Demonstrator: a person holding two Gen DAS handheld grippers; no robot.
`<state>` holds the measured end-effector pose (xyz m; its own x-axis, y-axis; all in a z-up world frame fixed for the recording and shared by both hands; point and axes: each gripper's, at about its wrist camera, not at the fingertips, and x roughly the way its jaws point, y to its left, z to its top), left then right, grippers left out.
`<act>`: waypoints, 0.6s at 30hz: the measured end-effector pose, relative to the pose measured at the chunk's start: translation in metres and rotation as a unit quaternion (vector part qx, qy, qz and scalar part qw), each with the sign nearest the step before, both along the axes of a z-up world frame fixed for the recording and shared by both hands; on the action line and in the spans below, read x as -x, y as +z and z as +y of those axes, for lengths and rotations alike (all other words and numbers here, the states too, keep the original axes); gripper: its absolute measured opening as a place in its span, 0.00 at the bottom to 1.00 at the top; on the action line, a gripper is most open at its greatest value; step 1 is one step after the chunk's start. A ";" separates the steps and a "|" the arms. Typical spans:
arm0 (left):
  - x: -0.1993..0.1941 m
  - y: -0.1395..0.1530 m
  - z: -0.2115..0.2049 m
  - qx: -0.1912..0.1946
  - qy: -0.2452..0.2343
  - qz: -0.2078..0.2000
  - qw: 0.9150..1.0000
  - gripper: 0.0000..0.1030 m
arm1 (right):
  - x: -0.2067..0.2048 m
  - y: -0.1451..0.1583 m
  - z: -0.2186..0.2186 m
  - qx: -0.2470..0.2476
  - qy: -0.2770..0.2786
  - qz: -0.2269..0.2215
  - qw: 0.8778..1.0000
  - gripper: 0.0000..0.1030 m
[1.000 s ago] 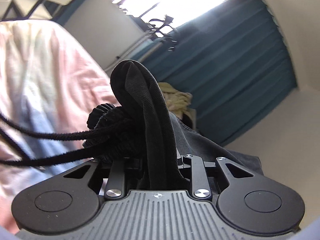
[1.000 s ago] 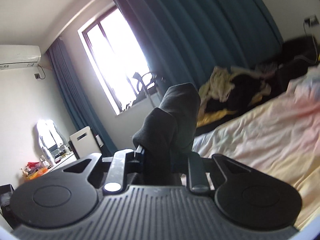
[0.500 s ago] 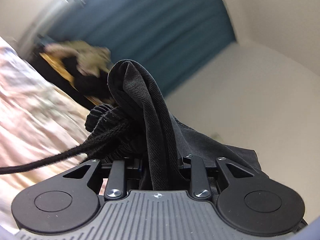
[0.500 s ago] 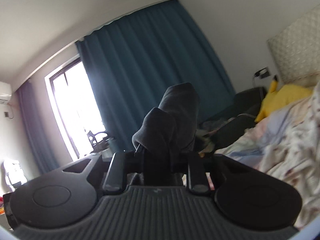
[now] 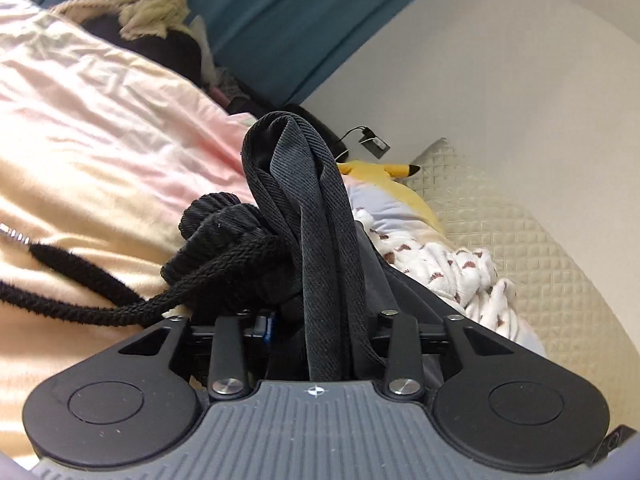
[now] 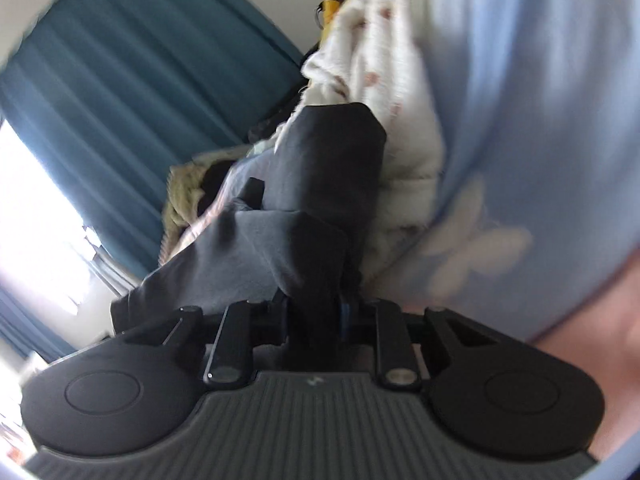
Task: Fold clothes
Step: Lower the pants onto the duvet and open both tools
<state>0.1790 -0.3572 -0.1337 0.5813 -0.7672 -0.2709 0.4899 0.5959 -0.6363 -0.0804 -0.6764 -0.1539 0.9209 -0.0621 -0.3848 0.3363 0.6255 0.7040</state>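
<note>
Looking along the left gripper [image 5: 316, 320], we see it pinching the dark garment [image 5: 316, 216] above the bed [image 5: 100, 128], while the right gripper [image 6: 316, 312] likewise clamps that garment's bunched cloth beside the blue bedding [image 6: 520, 120].

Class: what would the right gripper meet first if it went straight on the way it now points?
The right gripper, shut on the dark garment, points at the bedding: most likely the white patterned blanket just behind the cloth, beside the light blue cover. The picture is blurred, so depth is uncertain.

One dark garment [image 5: 316, 240], two drawcords [image 5: 100, 312], one yellow plush [image 5: 384, 172].
</note>
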 end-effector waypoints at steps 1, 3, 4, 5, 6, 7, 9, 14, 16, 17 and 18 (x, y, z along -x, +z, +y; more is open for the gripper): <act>-0.002 0.000 -0.002 -0.007 0.000 -0.002 1.000 0.40 | -0.001 -0.002 -0.001 -0.002 -0.002 -0.003 1.000 0.24; -0.001 0.002 -0.006 -0.020 0.000 -0.011 1.000 0.43 | -0.003 -0.007 -0.004 -0.007 -0.007 -0.008 1.000 0.26; -0.001 0.002 -0.008 -0.028 -0.001 -0.016 0.999 0.43 | -0.004 -0.009 -0.005 -0.010 -0.009 -0.010 1.000 0.26; -0.002 0.002 -0.011 -0.035 -0.001 -0.019 0.999 0.44 | -0.005 -0.011 -0.006 -0.012 -0.012 -0.013 1.000 0.27; -0.001 0.004 -0.012 -0.043 -0.001 -0.017 0.999 0.45 | -0.006 -0.013 -0.007 -0.014 -0.014 -0.016 1.000 0.28; 0.004 0.011 -0.013 -0.054 -0.003 -0.015 0.998 0.47 | -0.008 -0.015 -0.009 -0.017 -0.016 -0.018 1.000 0.29; 0.010 0.023 -0.014 -0.078 -0.010 -0.011 0.997 0.52 | -0.009 -0.009 -0.006 -0.001 -0.022 -0.013 1.000 0.38; 0.018 0.047 -0.005 -0.120 -0.033 0.001 0.992 0.61 | -0.009 0.018 0.008 0.039 -0.048 -0.004 0.998 0.55; 0.026 0.060 -0.001 -0.148 -0.034 -0.013 0.988 0.64 | -0.007 0.038 0.025 0.095 -0.063 0.011 0.993 0.57; 0.033 0.068 0.004 -0.162 -0.018 -0.034 0.986 0.77 | -0.007 0.049 0.036 0.120 -0.063 0.012 0.991 0.57; 0.041 0.077 0.010 -0.175 -0.001 -0.058 0.983 0.94 | -0.006 0.059 0.042 0.139 -0.058 0.007 0.989 0.57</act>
